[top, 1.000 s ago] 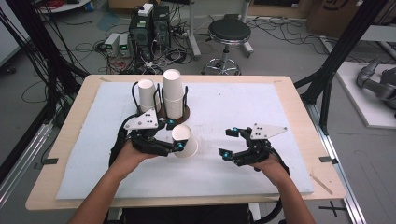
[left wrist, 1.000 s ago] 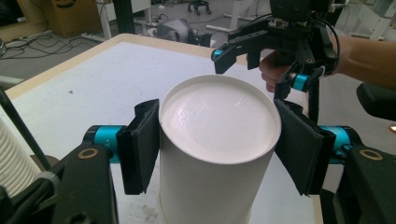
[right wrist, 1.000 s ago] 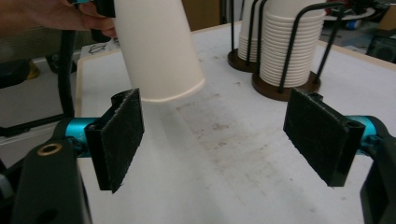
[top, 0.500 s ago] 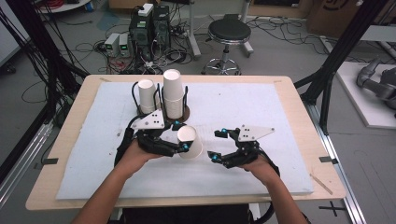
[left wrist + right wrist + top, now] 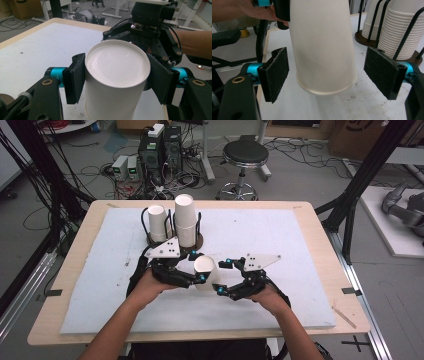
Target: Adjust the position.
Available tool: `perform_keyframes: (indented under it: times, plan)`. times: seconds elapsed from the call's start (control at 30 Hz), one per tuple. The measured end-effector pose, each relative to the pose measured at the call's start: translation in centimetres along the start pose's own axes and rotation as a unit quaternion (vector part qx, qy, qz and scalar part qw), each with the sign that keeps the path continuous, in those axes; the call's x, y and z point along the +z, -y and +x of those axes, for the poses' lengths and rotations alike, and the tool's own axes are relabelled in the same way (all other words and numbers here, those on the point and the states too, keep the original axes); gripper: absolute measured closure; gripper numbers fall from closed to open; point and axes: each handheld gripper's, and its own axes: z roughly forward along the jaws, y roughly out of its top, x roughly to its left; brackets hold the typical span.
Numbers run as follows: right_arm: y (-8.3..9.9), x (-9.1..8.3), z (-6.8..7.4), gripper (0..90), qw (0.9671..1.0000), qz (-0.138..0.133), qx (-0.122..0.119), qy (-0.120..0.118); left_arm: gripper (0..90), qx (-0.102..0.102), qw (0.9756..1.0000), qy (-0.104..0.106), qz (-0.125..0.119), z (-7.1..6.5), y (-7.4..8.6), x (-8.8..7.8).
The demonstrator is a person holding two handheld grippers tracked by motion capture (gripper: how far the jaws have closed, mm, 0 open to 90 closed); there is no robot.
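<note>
Your table has a wooden rim with a white foam mat covering most of the top. Toward the far left of the mat sits the cup rack, a dark round base with black wire uprights, holding two stacks of white paper cups; the right stack is the taller one.

Your left gripper sits just in front of the rack, jaws clenched on a single paper cup. The left gripper view has the pads pressing both sides of the cup near its closed base, which faces the camera. The cup is upside down, rim toward the mat, held above it near the middle of the table and tilted a bit.

Your right gripper is right beside the cup on its other side, jaws released and spread wide. In the right gripper view the cup's lower rim hangs between the pads, clear gap on each side, not touching either.
</note>
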Motion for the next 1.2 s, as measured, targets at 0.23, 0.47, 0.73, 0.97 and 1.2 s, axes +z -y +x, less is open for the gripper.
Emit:
perform_keyframes:
  times: [0.23,0.47,0.73,0.97,1.2]
  plan:
    - [0.1,0.5,-0.4,20.6,0.9998,-0.010,-0.002,-0.014,35.0,-0.003,0.9999,0.009,-0.003,-0.2,0.0,0.7]
    - [0.3,1.1,-0.6,20.7,0.9995,-0.008,0.001,-0.032,35.0,-0.003,0.9998,0.017,-0.008,-0.2,-0.1,0.8]
    - [0.2,1.2,-0.6,27.5,0.9990,-0.009,-0.017,-0.039,34.9,-0.009,0.9997,0.018,-0.011,-0.1,0.0,0.6]
    - [-0.3,0.9,-0.5,29.5,0.9985,0.000,-0.036,-0.042,22.0,-0.030,0.9995,0.013,0.000,-0.1,0.0,0.3]
    - [-0.8,1.2,-0.5,30.7,0.9971,0.016,-0.053,-0.051,21.7,-0.022,0.9995,0.018,0.009,-0.2,-0.1,0.6]
